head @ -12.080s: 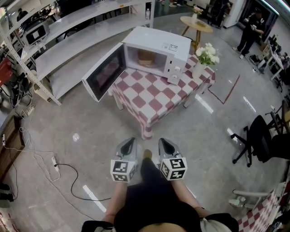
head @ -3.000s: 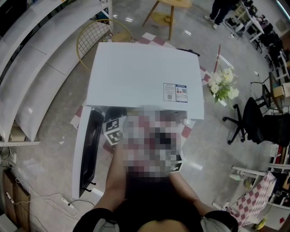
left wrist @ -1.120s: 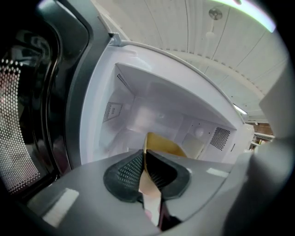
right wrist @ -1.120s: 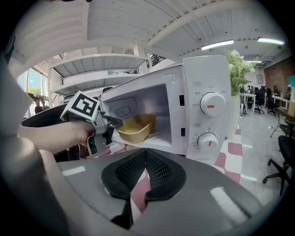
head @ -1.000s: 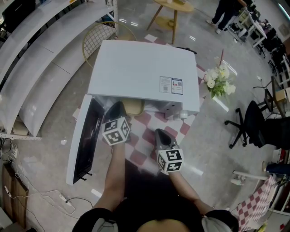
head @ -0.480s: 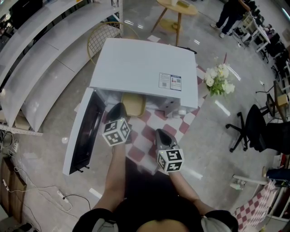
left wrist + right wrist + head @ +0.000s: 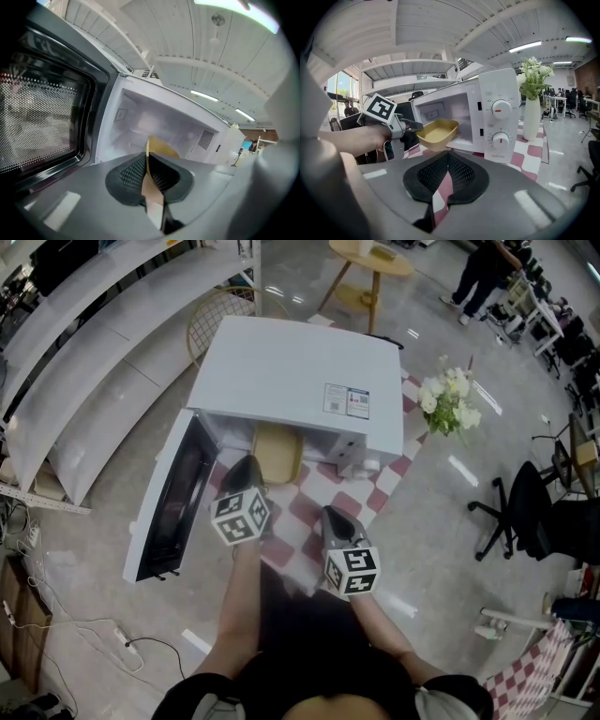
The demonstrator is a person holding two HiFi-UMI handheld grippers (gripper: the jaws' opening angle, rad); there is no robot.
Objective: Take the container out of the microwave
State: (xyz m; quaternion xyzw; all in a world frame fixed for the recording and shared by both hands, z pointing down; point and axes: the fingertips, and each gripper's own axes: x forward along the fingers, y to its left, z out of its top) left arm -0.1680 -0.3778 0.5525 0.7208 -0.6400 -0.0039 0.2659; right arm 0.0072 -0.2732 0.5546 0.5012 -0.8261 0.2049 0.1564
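Basically almost done: left gripper [image 7: 247, 468] is clamped on the yellow container [image 7: 277, 452] rim, holding it at the open microwave [image 7: 291, 371] mouth. Right gripper [image 7: 334, 517] is closed with nothing in it. Only pulling clear and setting down looks left.

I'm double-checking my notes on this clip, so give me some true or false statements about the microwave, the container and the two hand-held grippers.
1. The left hand-held gripper is clamped on the rim of the yellow container. True.
2. The microwave has its door shut. False: the door is swung wide open.
3. The right hand-held gripper is helping to hold the container. False: its jaws are together on nothing, and it is clear of the container.
4. A vase of white flowers stands beside the microwave, on the side with the control knobs. True.
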